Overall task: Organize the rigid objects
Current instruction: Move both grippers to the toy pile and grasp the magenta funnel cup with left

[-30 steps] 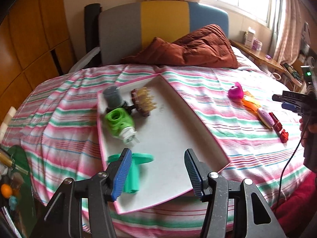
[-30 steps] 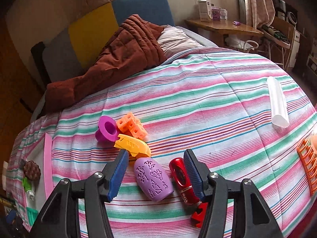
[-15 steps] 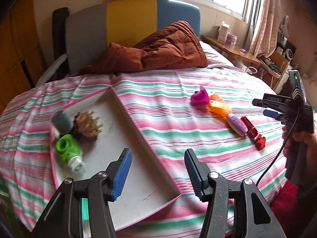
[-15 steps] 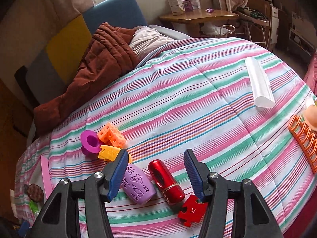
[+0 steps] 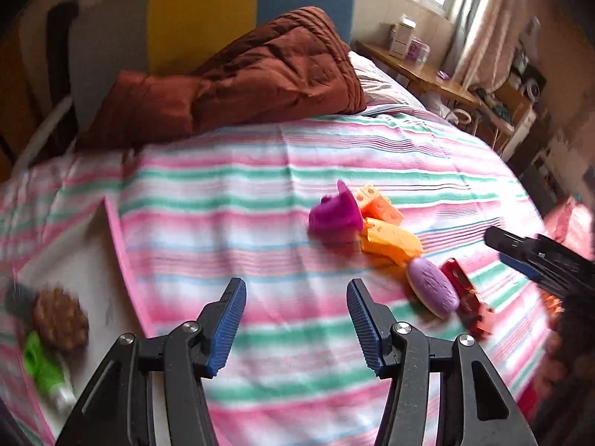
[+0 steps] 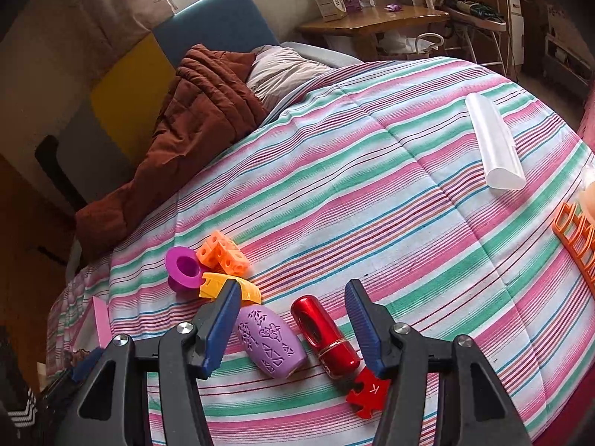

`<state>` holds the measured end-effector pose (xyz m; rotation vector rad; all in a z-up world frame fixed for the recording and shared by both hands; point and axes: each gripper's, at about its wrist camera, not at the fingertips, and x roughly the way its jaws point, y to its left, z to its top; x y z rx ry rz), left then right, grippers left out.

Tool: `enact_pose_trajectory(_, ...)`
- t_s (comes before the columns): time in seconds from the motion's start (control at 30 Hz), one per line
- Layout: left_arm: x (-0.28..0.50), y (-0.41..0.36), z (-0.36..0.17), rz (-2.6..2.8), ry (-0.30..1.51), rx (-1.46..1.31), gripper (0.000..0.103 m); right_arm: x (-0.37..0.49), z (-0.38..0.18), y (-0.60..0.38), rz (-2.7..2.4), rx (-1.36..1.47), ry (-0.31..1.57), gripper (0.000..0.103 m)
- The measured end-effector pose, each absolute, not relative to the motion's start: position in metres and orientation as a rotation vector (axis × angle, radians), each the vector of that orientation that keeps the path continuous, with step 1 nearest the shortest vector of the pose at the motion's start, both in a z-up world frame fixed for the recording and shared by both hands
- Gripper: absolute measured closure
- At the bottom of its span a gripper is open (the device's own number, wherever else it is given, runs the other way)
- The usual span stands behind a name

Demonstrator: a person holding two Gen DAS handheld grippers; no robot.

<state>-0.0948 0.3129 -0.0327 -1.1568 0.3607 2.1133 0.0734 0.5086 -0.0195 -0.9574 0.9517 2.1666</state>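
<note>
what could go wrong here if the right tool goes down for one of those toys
The right tool hangs open over both the purple egg-shaped toy and the red cylinder, which lie side by side, so closing could pinch both or knock one away. The cylinder may roll on the soft striped bedspread. The red puzzle piece lies flat beside the cylinder's near end and could get dragged.

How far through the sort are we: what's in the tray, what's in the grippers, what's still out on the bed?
Done: a brown spiky piece and a green piece lie in the pink-rimmed tray. In hand: nothing; left gripper and right gripper are open. Left: lilac oval, red cylinder, red puzzle piece, magenta cup, orange blocks.
</note>
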Motion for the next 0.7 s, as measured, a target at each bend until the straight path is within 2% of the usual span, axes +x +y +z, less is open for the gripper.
enact_pose_trajectory(0.17,-0.116,0.354,-0.058,2.068,0.636,-1.069,0.046,0.073,-0.022,0.51,2.178,-0.967,1.004,0.044)
enact_pose_trajectory(0.23,-0.127,0.364,-0.066,2.025,0.662,-1.056,0.045,0.072,-0.022,0.51,2.181,-0.967,1.008,0.044)
enact_pose_trajectory(0.3,-0.132,0.374,-0.072,1.974,0.688,-1.025,0.038,0.072,-0.022,0.511,2.181,-0.965,1.019,0.044)
enact_pose_trajectory(0.4,-0.136,0.387,-0.079,1.932,0.727,-0.977,0.036,0.074,-0.023,0.514,2.177,-0.956,1.046,0.044)
enact_pose_trajectory(0.63,-0.14,0.417,-0.093,1.85,0.817,-0.873,0.036,0.073,-0.025,0.516,2.175,-0.965,1.073,0.044)
enact_pose_trajectory(0.7,-0.141,0.422,-0.096,1.836,0.808,-0.866,0.041,0.073,-0.026,0.515,2.176,-0.967,1.073,0.044)
